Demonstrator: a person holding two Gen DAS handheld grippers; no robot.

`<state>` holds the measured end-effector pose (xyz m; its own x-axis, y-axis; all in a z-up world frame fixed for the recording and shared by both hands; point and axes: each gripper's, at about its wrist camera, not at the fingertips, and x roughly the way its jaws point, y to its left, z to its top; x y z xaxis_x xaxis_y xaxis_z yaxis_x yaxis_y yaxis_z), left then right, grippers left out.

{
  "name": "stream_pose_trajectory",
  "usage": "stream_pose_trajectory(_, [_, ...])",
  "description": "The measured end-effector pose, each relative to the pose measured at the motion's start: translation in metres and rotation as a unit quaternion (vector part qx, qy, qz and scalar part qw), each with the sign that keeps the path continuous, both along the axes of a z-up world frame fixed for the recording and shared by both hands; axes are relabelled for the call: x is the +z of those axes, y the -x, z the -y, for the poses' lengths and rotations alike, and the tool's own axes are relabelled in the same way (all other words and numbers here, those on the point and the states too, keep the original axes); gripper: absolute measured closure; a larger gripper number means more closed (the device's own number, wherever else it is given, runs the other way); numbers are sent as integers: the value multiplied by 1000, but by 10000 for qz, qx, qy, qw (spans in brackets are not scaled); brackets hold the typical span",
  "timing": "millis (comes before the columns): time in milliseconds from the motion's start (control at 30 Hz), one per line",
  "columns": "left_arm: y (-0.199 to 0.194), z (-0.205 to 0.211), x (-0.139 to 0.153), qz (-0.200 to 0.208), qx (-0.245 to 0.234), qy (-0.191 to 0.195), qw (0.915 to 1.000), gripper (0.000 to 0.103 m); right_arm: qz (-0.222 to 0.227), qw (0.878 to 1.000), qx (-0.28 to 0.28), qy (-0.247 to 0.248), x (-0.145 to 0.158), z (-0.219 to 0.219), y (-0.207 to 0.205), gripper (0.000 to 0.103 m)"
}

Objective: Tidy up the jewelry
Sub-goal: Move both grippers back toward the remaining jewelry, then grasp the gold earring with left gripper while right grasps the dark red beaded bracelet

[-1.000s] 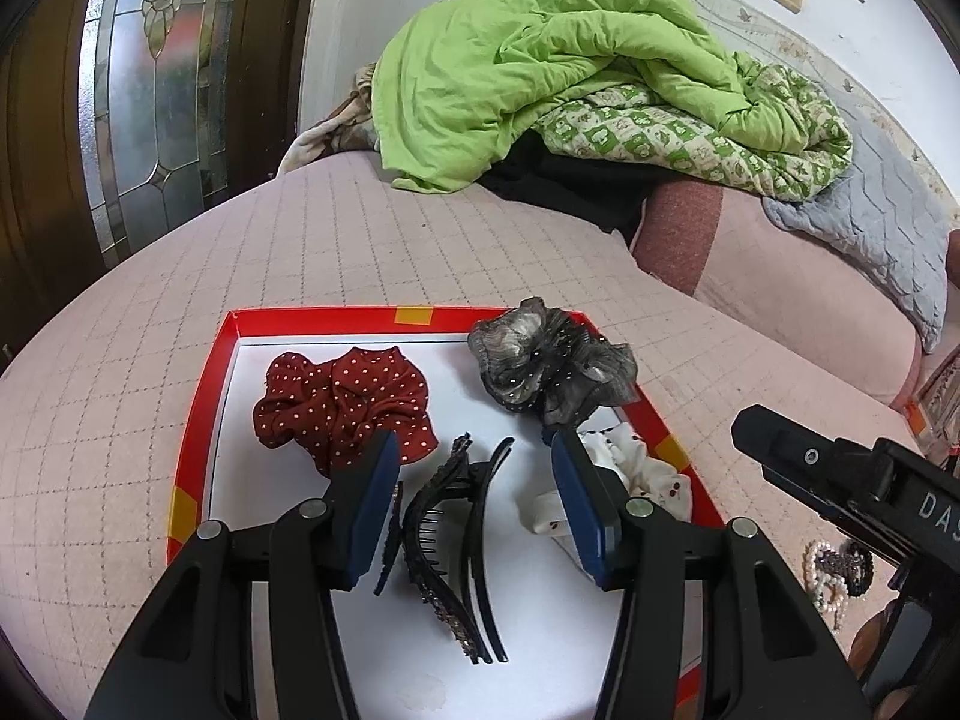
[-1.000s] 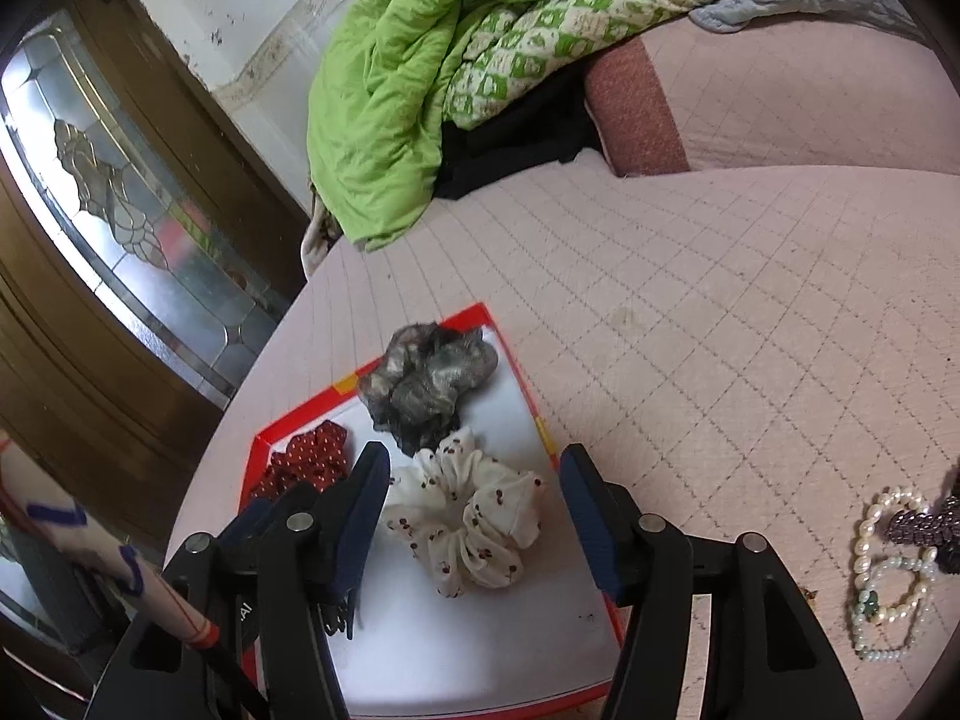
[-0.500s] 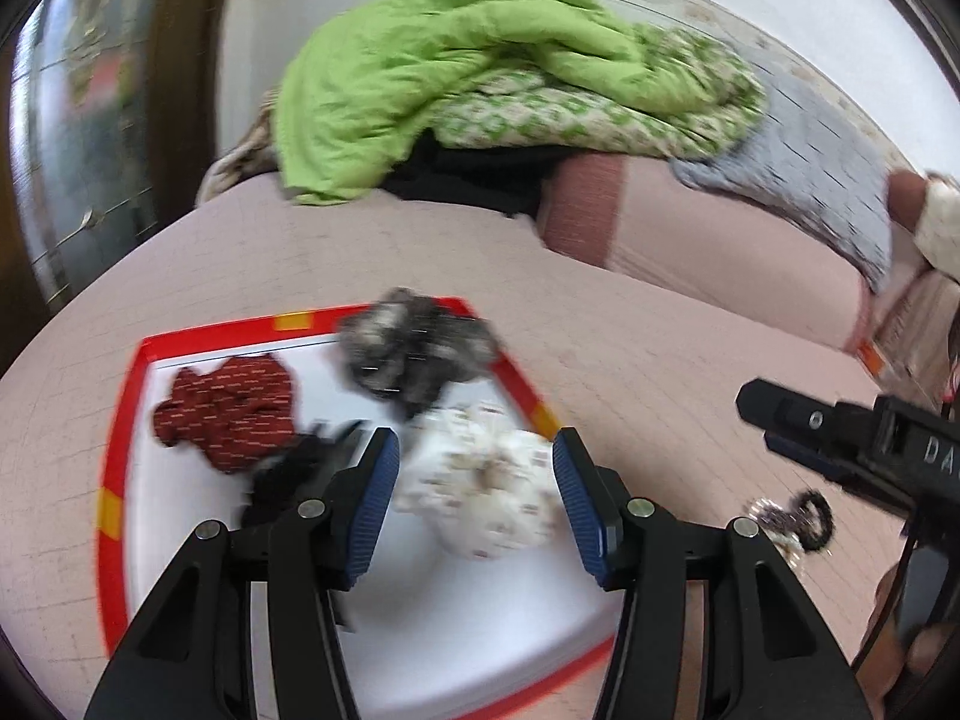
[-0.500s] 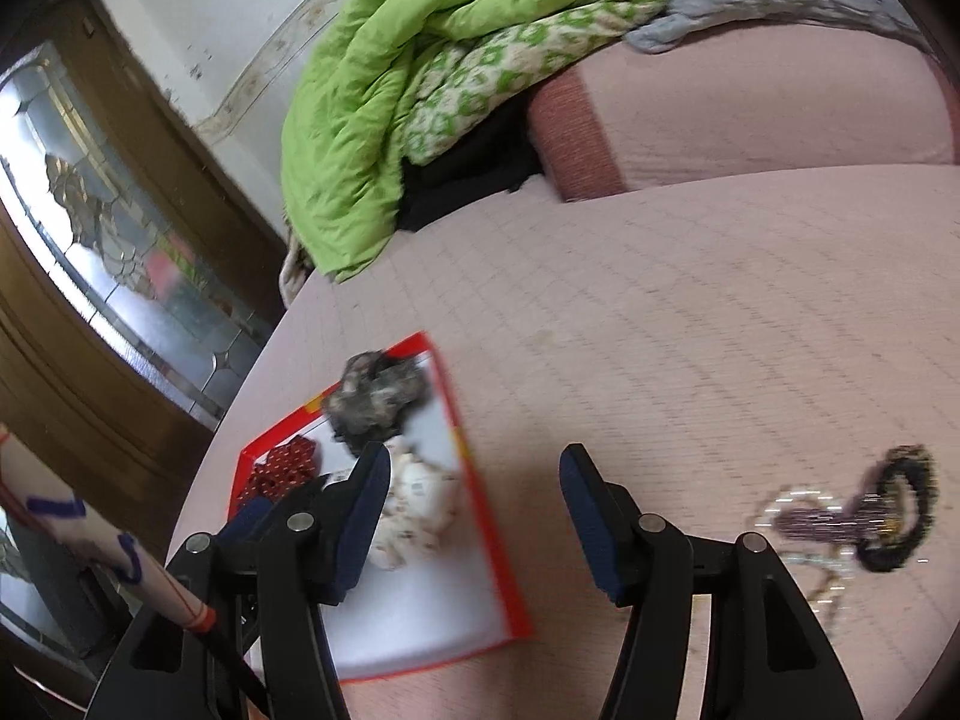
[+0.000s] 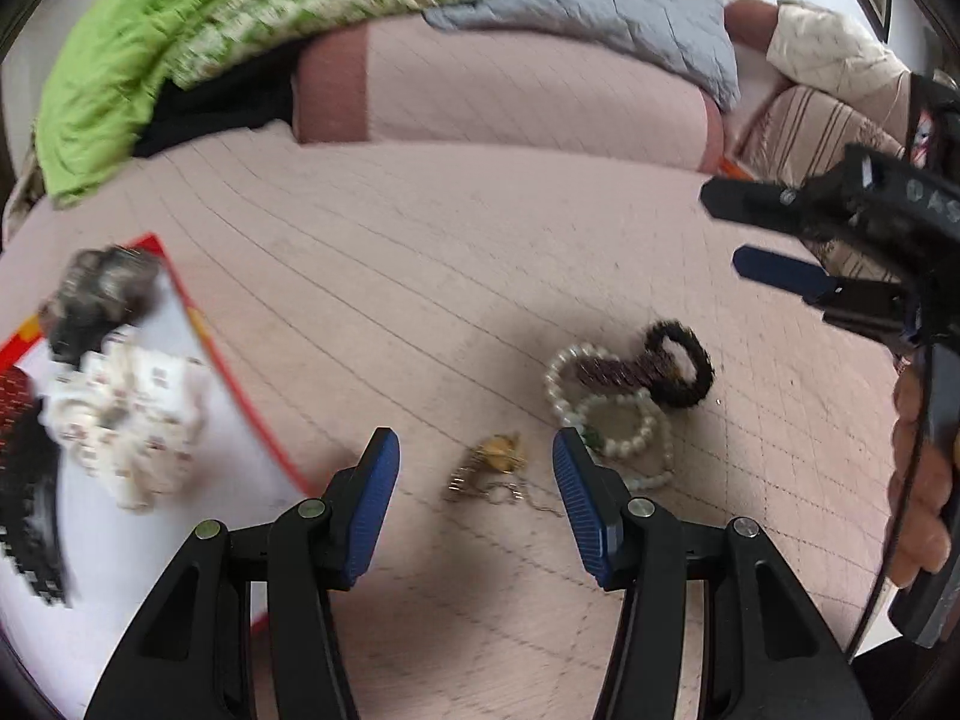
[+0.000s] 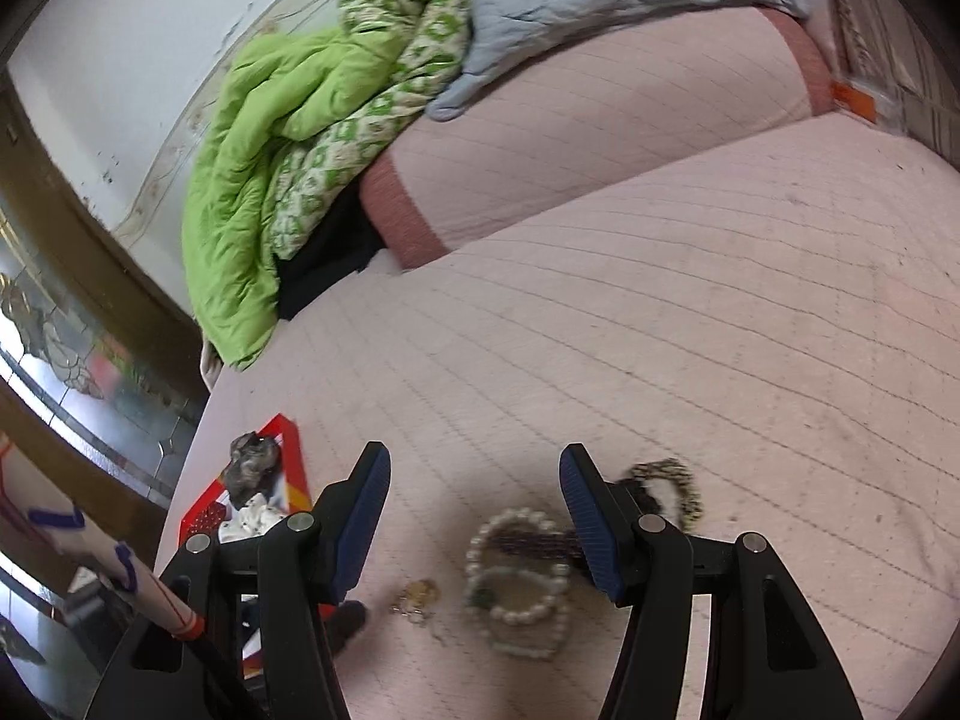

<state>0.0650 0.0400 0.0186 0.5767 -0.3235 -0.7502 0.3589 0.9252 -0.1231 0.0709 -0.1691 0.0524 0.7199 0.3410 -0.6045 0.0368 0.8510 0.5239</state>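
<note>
A small pile of jewelry lies on the pink quilted bed: pearl bracelets (image 5: 606, 408) (image 6: 522, 576), a black fuzzy hair tie (image 5: 678, 363) (image 6: 666, 483), a dark beaded piece (image 5: 618, 369), and a gold chain piece (image 5: 495, 465) (image 6: 417, 597). My left gripper (image 5: 474, 498) is open and empty, with the gold piece between its fingers. My right gripper (image 6: 474, 516) is open and empty above the pearls; it also shows in the left wrist view (image 5: 780, 240). The red-rimmed white tray (image 5: 240, 384) (image 6: 294, 468) holds scrunchies and a black hair clip.
A green quilt (image 6: 288, 138), a grey pillow (image 5: 612, 6) and a pink bolster (image 5: 510, 90) lie at the back of the bed. A wooden door with stained glass (image 6: 54, 354) stands to the left. A white scrunchie (image 5: 126, 414) and a grey one (image 5: 99, 294) sit in the tray.
Both grippers have swung right, away from the tray, and now sit over the jewelry pile on the bed. Both stayed open and empty.
</note>
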Motion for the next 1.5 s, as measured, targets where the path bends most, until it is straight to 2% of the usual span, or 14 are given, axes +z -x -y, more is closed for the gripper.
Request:
stream_pose_trajectory(200, [-7, 22, -19, -75, 14, -390, 9992, 52, -32, 9999, -93, -98, -3, 25, 4, 39])
stream_pose_trajectory(433, [-8, 38, -31, 33, 48, -930, 9956, 58, -86, 9994, -216, -252, -7, 42, 6, 39])
stream_pose_trajectory(533, [-6, 43, -30, 125, -38, -1049, 9944, 81, -110, 9994, -231, -237, -9, 45, 7, 39])
stream_pose_trajectory(600, [-4, 46, -30, 224, -49, -1157, 9930, 82, -159, 9993, -229, -238, -11, 46, 6, 39])
stream_pose_trajectory(667, [-6, 41, -27, 167, -27, -931, 9955, 82, -212, 9993, -199, -235, -13, 46, 5, 39])
stream_pose_trajectory(800, [-11, 18, -10, 95, 114, 35, 9999, 82, -330, 9991, -6, -272, -19, 42, 3, 41])
stream_pose_trajectory(933, [-14, -2, 4, 238, 333, 556, 9976, 82, -634, 9953, 357, -636, -41, 32, -6, 55])
stream_pose_trajectory(967, [-14, -4, 6, 268, 370, 585, 9972, 82, -680, 9941, 490, -694, -45, 27, -8, 63])
stream_pose_trajectory(1033, [-15, -6, 7, 291, 414, 597, 9969, 82, -751, 9939, 552, -594, -52, 21, -11, 68])
stream_pose_trajectory(1133, [-15, -7, 7, 254, 403, 597, 9971, 82, -844, 9938, 494, -519, -62, 18, -18, 68])
stream_pose_trajectory(1267, [-13, -9, 7, 248, 403, 602, 9971, 82, -840, 9913, 676, -754, -72, 13, -24, 68])
stream_pose_trajectory(1400, [-13, -14, 9, 254, 459, 630, 9966, 82, -1132, 9828, 1170, -870, -69, -5, -22, 71])
stream_pose_trajectory(1467, [-13, -16, 10, 263, 502, 676, 9961, 82, -1019, 9835, 1339, -668, -59, -15, -16, 71])
stream_pose_trajectory(1500, [-13, -17, 11, 263, 520, 698, 9959, 82, -931, 9856, 1362, -380, -54, -20, -14, 71])
